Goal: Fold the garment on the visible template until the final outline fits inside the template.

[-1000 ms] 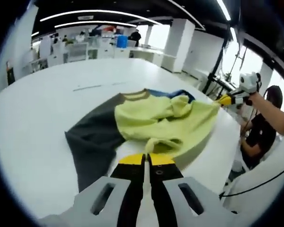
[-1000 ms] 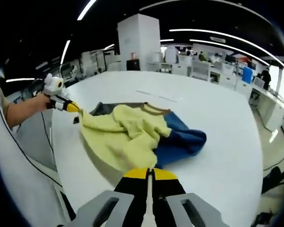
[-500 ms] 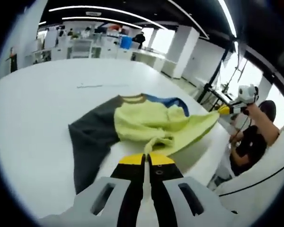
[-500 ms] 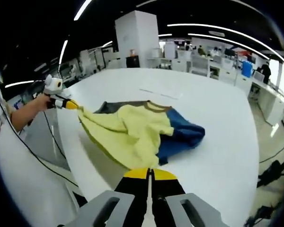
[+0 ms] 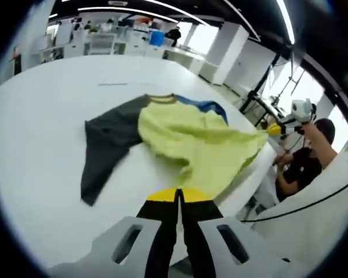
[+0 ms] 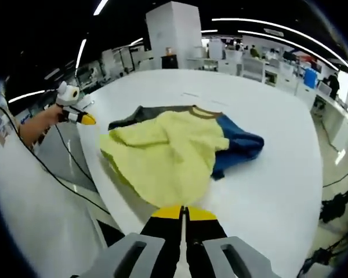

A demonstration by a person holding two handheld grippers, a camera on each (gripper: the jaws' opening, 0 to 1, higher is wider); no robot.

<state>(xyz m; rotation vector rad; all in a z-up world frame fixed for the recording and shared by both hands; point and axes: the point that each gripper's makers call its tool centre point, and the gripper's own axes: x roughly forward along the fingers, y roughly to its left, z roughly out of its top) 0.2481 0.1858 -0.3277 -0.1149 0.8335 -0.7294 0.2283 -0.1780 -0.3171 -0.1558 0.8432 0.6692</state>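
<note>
My right gripper jaws closed on near yellow hem of garment, which stretches ahead on white table. Left gripper off to my left, apparently clear of cloth. Hem corner it gripped 0.5 s ago now lies free.

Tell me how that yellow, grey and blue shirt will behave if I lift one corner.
Likely floppy: the garment lies rumpled, so it should sag from a corner. Probably light: its yellow panel is drawn to a point toward the right gripper. It may slide easily on the smooth white table.
</note>
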